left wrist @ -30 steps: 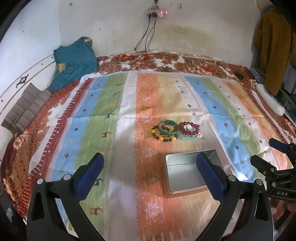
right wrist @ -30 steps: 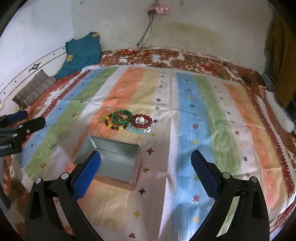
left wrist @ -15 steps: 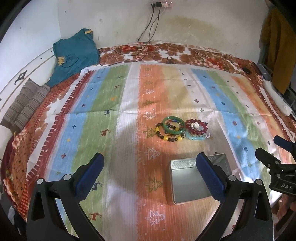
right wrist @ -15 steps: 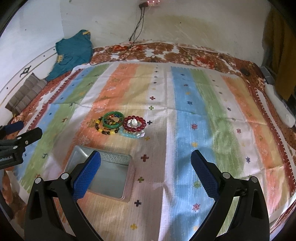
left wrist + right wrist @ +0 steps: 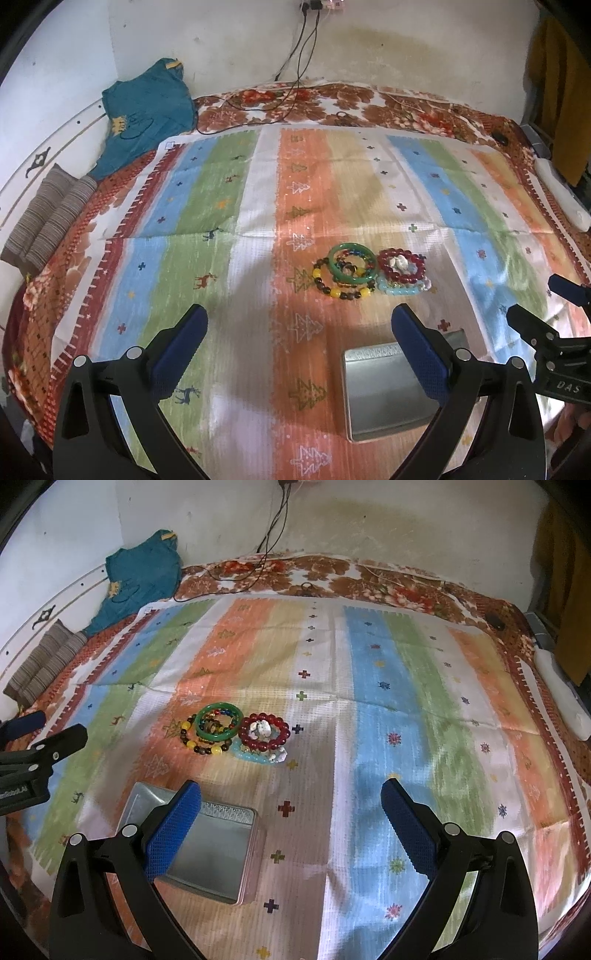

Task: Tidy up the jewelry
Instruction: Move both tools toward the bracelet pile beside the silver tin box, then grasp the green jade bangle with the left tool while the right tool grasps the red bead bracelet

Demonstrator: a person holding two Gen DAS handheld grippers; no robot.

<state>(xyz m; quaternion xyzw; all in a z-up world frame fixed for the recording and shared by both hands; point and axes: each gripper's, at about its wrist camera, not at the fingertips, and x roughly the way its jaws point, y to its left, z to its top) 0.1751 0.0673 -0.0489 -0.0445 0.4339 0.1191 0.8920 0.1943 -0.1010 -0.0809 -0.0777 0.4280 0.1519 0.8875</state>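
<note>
Both rigs have pulled back since 1 s ago; scene sits farther out. Left gripper (image 5: 299, 347) and right gripper (image 5: 291, 819) wide open, empty. Metal tin (image 5: 207, 853) near; bracelet pile (image 5: 236, 733) just beyond it, nearer the left gripper's centreline.

A lived-in home bedroom is showing here: a striped cloth (image 5: 229, 206) is covering a bed with a floral blanket (image 5: 332, 107), a teal shirt (image 5: 144, 114) is leaning in the corner beside folded striped fabric (image 5: 48, 218), charger cables (image 5: 295, 66) are hanging down a stained plaster wall (image 5: 406, 48), and a mustard garment (image 5: 557, 96) is hanging at the right
</note>
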